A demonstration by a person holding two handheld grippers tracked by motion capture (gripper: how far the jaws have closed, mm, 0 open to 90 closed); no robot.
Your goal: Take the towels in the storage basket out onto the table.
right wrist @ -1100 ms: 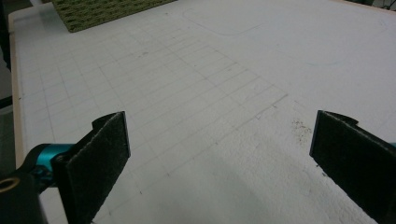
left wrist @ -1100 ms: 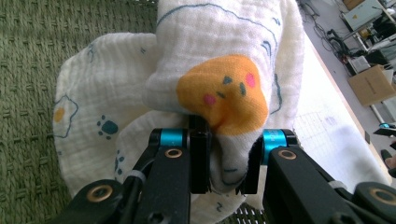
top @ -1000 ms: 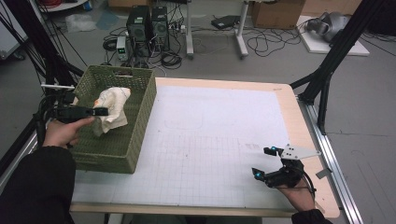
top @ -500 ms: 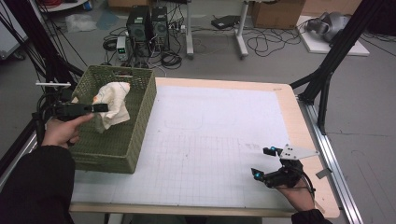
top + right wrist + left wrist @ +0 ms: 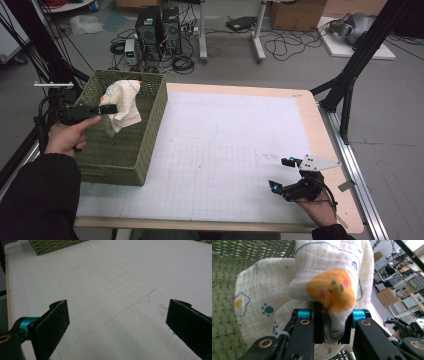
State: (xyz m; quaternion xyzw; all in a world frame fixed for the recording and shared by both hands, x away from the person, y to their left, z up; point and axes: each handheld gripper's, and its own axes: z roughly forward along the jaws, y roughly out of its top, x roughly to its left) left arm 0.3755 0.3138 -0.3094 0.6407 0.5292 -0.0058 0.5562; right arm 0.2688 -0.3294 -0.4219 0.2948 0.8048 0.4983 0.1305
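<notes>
A white printed cloth (image 5: 122,102) with an orange patch hangs over the green woven basket (image 5: 150,132) at the table's left. My left gripper (image 5: 110,108) is shut on a fold of this cloth (image 5: 329,290), holding it above the basket's inside; the black jaws pinch the fabric between them. Near the table's front right corner my right gripper (image 5: 281,173) rests low over the white gridded mat (image 5: 225,150). Its pads (image 5: 53,322) stand wide apart, open, with nothing between them.
The basket's corner (image 5: 53,246) shows at the far edge of the right gripper view. Black tripod legs (image 5: 350,75) stand by the table's right side. Computers and cables (image 5: 160,30) lie on the floor beyond the table.
The left gripper has lifted the cloth a little higher and slightly farther back over the basket. The right gripper has stayed where it was.
</notes>
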